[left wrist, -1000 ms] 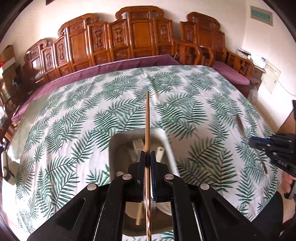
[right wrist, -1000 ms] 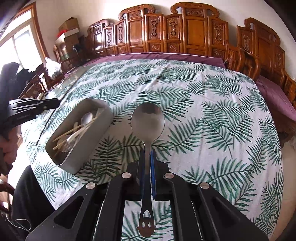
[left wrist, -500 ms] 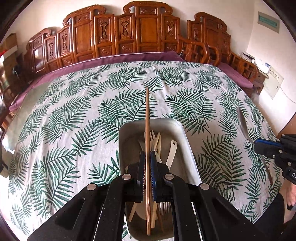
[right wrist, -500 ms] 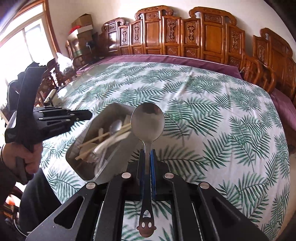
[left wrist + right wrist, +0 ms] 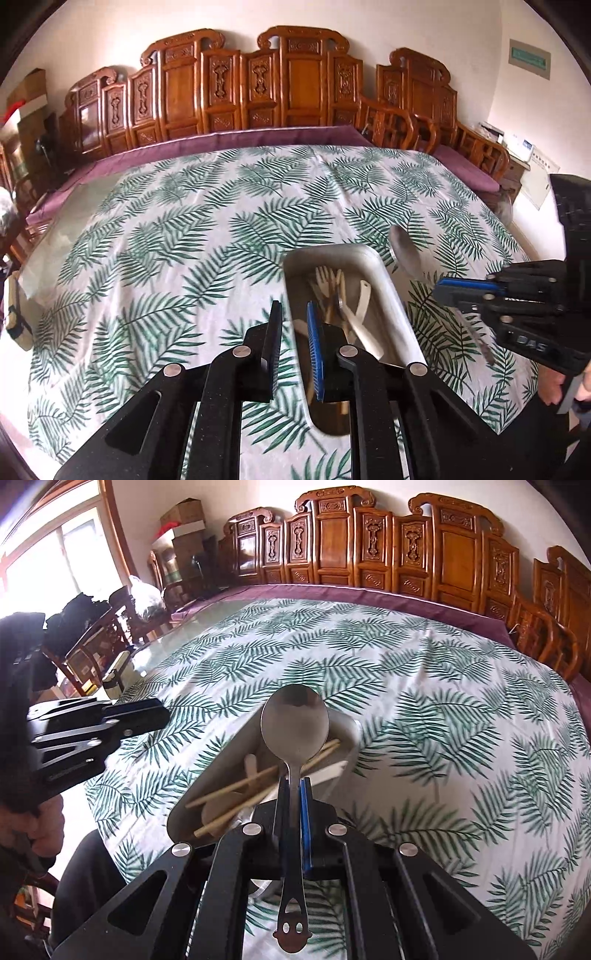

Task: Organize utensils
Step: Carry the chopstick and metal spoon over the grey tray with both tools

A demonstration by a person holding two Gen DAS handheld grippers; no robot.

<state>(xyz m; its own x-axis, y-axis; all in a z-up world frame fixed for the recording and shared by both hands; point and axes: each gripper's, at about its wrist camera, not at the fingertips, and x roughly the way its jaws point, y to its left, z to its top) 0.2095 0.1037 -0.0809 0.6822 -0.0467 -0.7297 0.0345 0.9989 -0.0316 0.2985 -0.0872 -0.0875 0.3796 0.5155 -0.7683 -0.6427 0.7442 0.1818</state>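
Observation:
A grey metal tray (image 5: 391,291) sits on the leaf-print tablecloth and holds wooden forks (image 5: 327,280), chopsticks (image 5: 236,786) and pale spoons. My left gripper (image 5: 293,314) is open and empty, over the tray's left rim. My right gripper (image 5: 293,786) is shut on a steel spoon (image 5: 294,725), bowl forward, held over the tray (image 5: 207,794). In the left wrist view the right gripper (image 5: 461,291) and its spoon (image 5: 404,251) show just right of the tray. The left gripper (image 5: 147,716) shows at left in the right wrist view.
The round table (image 5: 184,221) has a leaf-print cloth over purple fabric. Carved wooden chairs (image 5: 295,81) ring its far side. A small box (image 5: 118,672) stands at the table's left edge. The person's hand (image 5: 22,823) and dark clothing are near the front edge.
My left gripper has opened and let go of the chopstick, which is now in the tray. My right gripper has carried the spoon left, over the tray.

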